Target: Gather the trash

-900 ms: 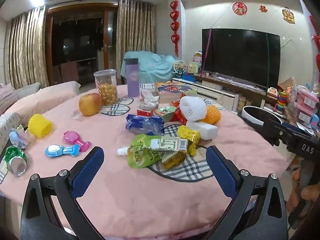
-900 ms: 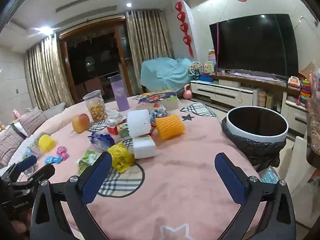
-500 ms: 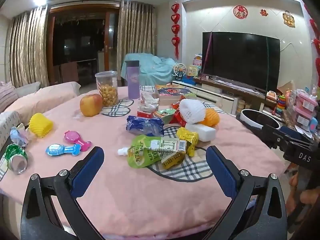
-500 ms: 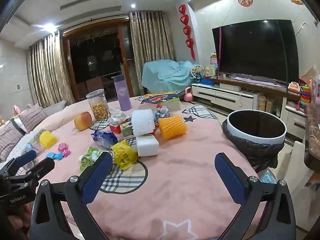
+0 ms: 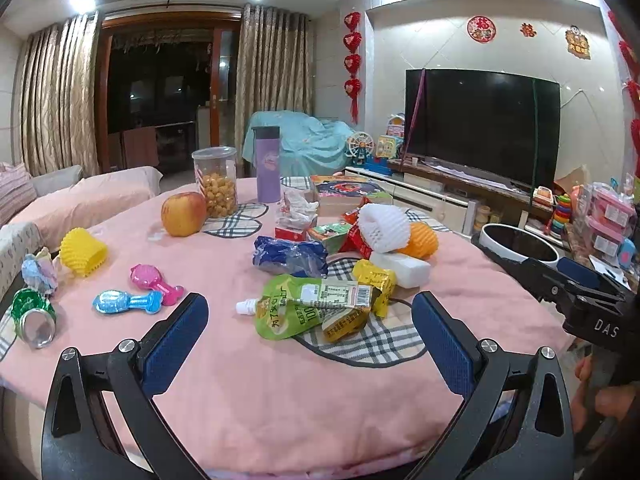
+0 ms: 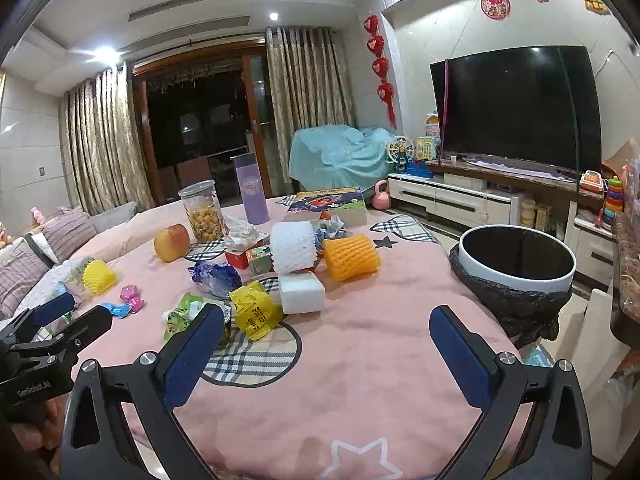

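Observation:
Trash lies heaped mid-table: a green drink pouch (image 5: 290,308), a yellow wrapper (image 5: 374,280), a blue bag (image 5: 290,254), a white foam block (image 5: 402,266), white foam netting (image 5: 384,226) and orange foam netting (image 5: 420,240). My left gripper (image 5: 308,338) hovers open just short of the pouch, nothing between its fingers. The right gripper (image 6: 326,346) is open too, above bare pink cloth near the yellow wrapper (image 6: 256,312). A white bin (image 6: 516,260) lined with a black bag stands off the table's right edge.
An apple (image 5: 183,214), a snack jar (image 5: 216,182) and a purple flask (image 5: 267,164) stand at the back. Toys, a yellow netting cup (image 5: 83,252) and a foil cup (image 5: 33,318) lie at the left. A TV cabinet (image 6: 452,200) lines the right wall.
Both grippers have lifted slightly and pulled back a little from the table, so the trash sits lower in view. Both have stayed open and empty.

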